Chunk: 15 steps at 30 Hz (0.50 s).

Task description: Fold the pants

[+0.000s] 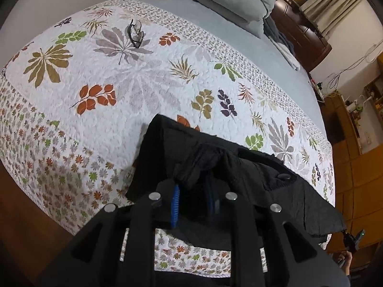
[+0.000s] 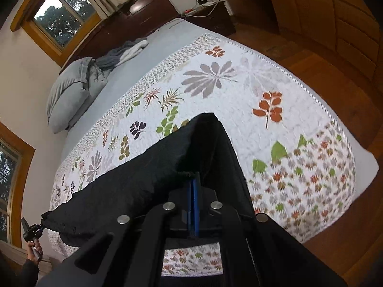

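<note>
Currently both jaws clamp the pants [image 2: 148, 179] waistband above the bed [image 1: 143, 76]; soft, limp, light cloth, so I grip the corners.

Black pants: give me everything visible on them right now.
The pants are black, of matte woven-looking cloth, with a dark button near the waistband. They hang stretched between the left gripper and the right gripper, bunched cloth caught in each one's jaws. They are held over the leaf-print quilt near the bed's foot. Whether they touch it is unclear.
</note>
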Available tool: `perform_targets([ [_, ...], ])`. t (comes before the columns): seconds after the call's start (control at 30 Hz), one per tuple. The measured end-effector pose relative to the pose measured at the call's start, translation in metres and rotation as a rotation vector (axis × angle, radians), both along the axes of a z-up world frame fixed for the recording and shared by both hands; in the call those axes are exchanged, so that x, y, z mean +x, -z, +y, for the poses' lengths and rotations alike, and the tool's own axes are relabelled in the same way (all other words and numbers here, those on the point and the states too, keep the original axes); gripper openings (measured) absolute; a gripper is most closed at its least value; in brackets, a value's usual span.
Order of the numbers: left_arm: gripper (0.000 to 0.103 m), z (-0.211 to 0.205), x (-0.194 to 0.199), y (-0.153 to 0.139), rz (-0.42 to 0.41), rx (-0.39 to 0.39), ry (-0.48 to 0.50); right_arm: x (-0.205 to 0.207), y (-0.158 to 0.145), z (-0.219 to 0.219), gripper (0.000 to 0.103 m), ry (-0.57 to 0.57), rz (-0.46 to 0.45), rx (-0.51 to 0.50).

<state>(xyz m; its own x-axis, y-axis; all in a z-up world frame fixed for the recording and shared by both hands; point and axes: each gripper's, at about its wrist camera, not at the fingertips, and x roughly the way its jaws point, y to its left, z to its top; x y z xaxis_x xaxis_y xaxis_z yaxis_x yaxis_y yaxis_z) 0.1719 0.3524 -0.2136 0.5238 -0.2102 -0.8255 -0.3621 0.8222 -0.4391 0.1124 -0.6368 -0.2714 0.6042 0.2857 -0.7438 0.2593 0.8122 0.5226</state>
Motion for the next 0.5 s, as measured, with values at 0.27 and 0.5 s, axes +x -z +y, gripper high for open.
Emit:
perform_targets([
  [0.27, 0.023, -0.002, -0.010, 0.008, 0.023, 0.026, 0.007, -0.007, 0.006, 0.002, 0.001, 0.008, 0.022, -0.005],
  [0.5, 0.029, -0.003, -0.010, 0.015, 0.060, 0.076, -0.001, -0.010, 0.012, 0.004, 0.002, 0.008, 0.040, -0.016],
])
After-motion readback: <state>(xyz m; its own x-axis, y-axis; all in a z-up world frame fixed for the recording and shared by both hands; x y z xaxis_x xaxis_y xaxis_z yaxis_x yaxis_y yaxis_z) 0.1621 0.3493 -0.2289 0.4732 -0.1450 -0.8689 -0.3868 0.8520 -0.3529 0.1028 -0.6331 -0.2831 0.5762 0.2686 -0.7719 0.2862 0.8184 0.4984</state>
